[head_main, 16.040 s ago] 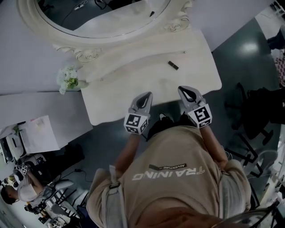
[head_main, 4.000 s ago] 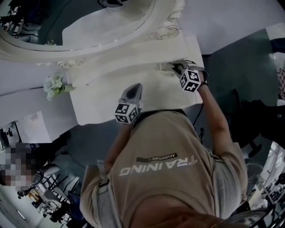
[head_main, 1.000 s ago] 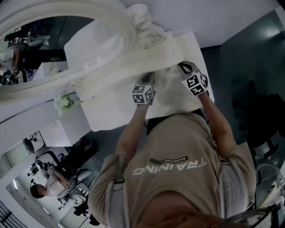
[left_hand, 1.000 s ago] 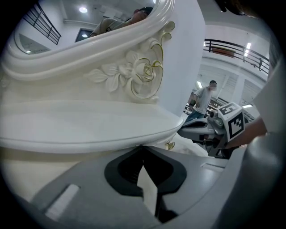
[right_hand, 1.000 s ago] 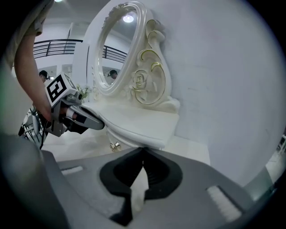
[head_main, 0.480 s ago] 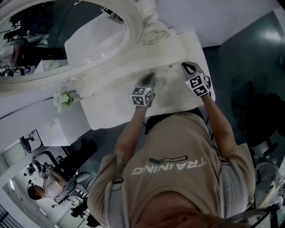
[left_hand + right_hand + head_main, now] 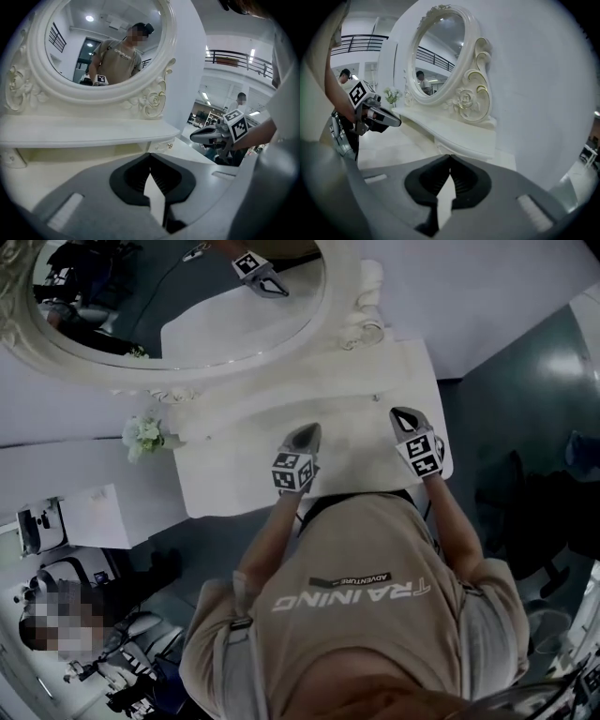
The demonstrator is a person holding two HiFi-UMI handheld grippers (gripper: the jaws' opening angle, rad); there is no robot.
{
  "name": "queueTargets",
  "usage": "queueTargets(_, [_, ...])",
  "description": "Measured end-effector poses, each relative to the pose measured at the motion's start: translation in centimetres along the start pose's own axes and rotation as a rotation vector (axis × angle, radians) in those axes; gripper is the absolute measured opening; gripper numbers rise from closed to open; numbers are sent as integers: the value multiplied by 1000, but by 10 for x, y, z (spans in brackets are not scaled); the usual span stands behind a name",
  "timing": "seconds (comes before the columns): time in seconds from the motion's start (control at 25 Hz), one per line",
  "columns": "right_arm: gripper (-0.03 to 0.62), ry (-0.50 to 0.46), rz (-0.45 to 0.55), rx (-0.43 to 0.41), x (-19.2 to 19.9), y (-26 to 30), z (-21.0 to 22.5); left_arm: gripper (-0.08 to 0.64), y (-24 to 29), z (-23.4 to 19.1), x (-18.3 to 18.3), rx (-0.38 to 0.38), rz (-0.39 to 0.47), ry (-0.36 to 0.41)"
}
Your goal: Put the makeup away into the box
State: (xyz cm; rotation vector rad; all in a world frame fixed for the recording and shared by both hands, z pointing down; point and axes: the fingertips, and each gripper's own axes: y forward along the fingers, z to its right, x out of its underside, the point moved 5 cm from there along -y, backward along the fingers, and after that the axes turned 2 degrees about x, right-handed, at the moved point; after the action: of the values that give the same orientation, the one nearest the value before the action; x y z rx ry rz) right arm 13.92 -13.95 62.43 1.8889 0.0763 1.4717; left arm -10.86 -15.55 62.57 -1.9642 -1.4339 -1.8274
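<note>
Hovering above table, right claw closed

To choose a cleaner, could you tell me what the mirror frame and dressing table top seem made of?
Mirror frame: cream-painted carved wood or moulded resin, given its rose scrolls. Dressing table top: probably painted board, smooth and matt.
</note>
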Motion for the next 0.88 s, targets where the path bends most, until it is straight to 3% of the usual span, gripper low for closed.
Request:
queueTargets(0.28, [3, -61, 68, -23, -35, -6, -29, 6, -47, -16, -16, -54, 130, -27])
queueTargets(0.48, [3, -81, 141, -61, -72, -6, -40, 6, -79, -26, -43, -103, 201, 67])
queueTargets(0.76, [3, -93, 256, -81, -133, -13, -52, 6, -114, -32, -92, -112, 318, 90])
queueTargets(0.88, [4, -81, 301, -87, -156, -19, -52, 6, -122, -32, -112, -130, 328, 125])
